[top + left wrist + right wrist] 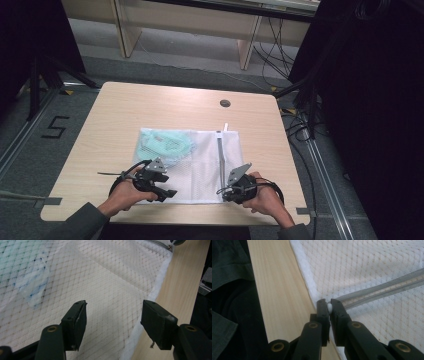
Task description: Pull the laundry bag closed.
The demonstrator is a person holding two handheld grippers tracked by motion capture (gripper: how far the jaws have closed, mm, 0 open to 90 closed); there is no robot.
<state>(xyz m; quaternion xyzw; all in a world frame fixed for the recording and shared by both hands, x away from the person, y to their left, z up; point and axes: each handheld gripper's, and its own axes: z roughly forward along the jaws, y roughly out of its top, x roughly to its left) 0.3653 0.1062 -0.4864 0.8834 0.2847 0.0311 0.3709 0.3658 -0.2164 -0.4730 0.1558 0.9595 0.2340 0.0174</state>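
Your white mesh laundry bag (200, 162) lies flat near the front edge of the light wood table (125, 110), with a pale green item (167, 145) showing through the mesh at its far left part. A grey zipper (220, 155) runs front to back along the bag's right part.

Your right gripper (226, 191) sits at the bag's front right corner. In the right gripper view its jaws are pressed nearly together, pinching a small white zipper pull (329, 307) at the near end of the zipper, just beside the bag's padded hem.

Your left gripper (167, 192) rests at the bag's front left part. In the left gripper view its jaws stand spread over the mesh, one on each side of the hem, gripping nothing.
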